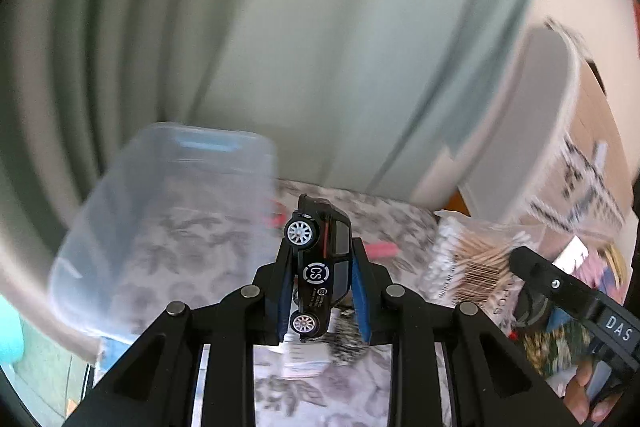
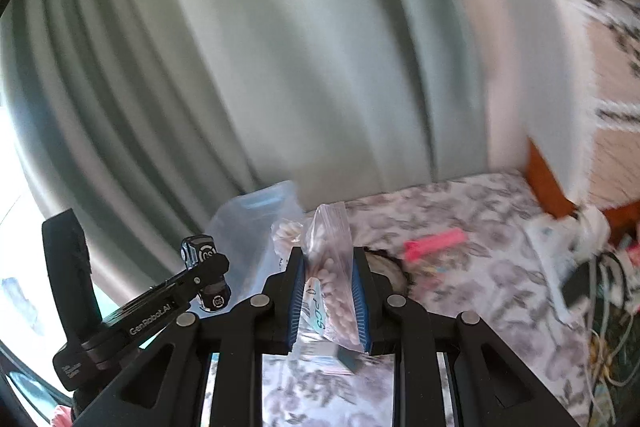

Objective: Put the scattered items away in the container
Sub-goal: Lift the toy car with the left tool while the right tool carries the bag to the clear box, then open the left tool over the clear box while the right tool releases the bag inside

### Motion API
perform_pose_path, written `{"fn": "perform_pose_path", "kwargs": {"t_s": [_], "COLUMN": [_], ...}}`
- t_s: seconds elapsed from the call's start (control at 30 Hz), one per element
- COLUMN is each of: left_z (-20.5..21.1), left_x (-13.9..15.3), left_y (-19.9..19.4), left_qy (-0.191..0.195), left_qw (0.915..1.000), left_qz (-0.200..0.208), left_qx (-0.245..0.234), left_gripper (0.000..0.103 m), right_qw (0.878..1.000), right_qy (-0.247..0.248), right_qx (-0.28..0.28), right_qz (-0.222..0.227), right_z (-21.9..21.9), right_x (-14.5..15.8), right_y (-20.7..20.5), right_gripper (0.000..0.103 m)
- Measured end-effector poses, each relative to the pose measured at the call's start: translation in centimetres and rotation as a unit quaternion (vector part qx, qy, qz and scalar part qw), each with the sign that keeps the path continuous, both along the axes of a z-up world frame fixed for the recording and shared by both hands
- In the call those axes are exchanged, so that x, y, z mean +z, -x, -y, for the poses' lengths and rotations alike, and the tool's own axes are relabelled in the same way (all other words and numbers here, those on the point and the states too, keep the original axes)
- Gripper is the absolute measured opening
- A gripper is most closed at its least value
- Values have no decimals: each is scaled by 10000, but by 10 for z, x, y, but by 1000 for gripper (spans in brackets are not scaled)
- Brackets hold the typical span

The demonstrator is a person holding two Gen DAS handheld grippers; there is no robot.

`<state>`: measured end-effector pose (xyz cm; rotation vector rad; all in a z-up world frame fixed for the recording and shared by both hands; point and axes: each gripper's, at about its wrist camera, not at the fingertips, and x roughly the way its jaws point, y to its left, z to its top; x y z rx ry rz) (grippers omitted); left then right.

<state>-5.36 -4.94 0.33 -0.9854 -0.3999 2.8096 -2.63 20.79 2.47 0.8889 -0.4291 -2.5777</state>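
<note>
L jaws clamp toy car (image 1: 320, 267); R jaws clamp swab bag (image 2: 330, 291) btwn pads.

Left gripper (image 1: 323, 291): black angular frame, blue ribbed pads (image 1: 362, 301) on the fingers, four round silver pins (image 1: 250, 291) across the linkage. Right gripper (image 2: 329, 293) is built alike; at lower right of the left view its arm shows a small screw and white "DAS" lettering. "GenRoboAI" is printed in white on the left gripper's arm at lower left of the right view.

A home bedroom: floral bedsheet (image 2: 460, 267), green curtains (image 1: 280, 27), wooden bedframe (image 2: 544, 179).
</note>
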Motion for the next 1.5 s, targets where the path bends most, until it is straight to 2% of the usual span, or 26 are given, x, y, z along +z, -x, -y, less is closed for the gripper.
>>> {"fn": "perform_pose_path", "kwargs": {"t_s": [0.27,0.57,0.9,1.2,1.27,1.33,1.37,1.43,1.5], "left_z": [79,114,127,126,122,119,121,121,118], "left_x": [-23,-56,-91,-86,-85,-84,-84,-82,-80], "left_y": [-5,2,11,24,23,29,33,33,30], "left_qy": [-317,-570,-622,-436,-410,-398,-430,-497,-471], "left_qw": [9961,9925,9894,9893,9896,9898,9895,9896,9894], "left_qz": [151,415,760,779,780,802,840,834,867], "left_qx": [807,995,1069,1154,1140,1109,1098,1063,1067], "left_gripper": [27,27,27,28,31,41,52,55,58], "right_qw": [9962,9871,9829,9810,9817,9818,9820,9825,9836], "right_qy": [-236,-688,-778,-740,-717,-708,-715,-724,-654], "right_qx": [834,1426,1524,1508,1455,1439,1413,1362,1322], "right_qz": [76,243,683,967,993,1020,1028,1042,1042], "right_z": [79,150,172,173,169,165,163,160,154], "right_x": [-8,-30,-63,-84,-84,-83,-83,-82,-82], "right_y": [20,38,56,66,65,64,64,63,61], "right_gripper": [24,24,24,24,24,25,25,35,40]}}
